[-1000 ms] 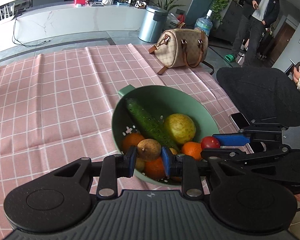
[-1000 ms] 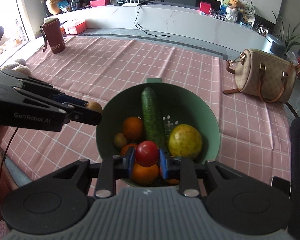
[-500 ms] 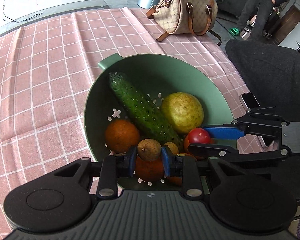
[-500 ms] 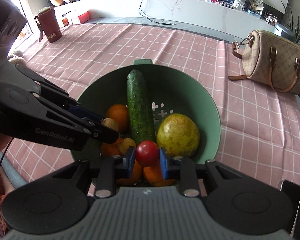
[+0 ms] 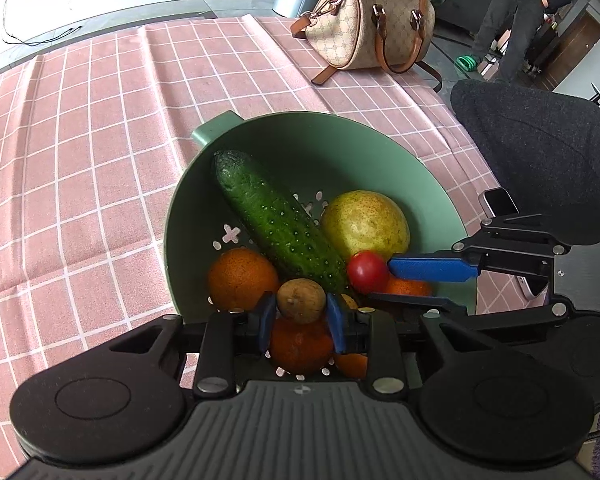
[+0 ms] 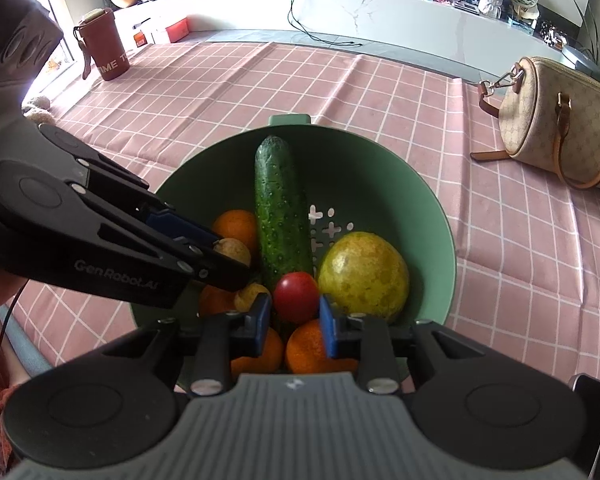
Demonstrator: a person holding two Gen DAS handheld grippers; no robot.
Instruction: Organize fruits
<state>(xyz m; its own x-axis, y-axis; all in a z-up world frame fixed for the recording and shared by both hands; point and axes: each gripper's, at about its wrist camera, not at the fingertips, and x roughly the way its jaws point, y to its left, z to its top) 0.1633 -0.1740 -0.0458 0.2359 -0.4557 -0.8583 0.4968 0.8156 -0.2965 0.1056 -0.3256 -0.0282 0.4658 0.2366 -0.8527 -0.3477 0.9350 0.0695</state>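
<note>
Both grippers have descended into the green colander [image 5: 380, 160]: left gripper [image 5: 301, 317] fingers clamp the brown fruit [image 5: 301, 300], right gripper [image 6: 293, 322] fingers clamp the red tomato [image 6: 296, 297], so release is likely next.

Table under pink checked cloth [image 6: 260, 92], green colander [image 6: 380, 168], monogram handbag [image 6: 556, 120], maroon cup [image 6: 104, 46], phone [image 5: 498, 202]

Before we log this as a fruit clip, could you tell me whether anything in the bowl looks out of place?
Yes: a cucumber lies lengthwise in the green bowl among the oranges, pear and tomato. It is the one long green vegetable there. Nothing looks spilled or damaged.
</note>
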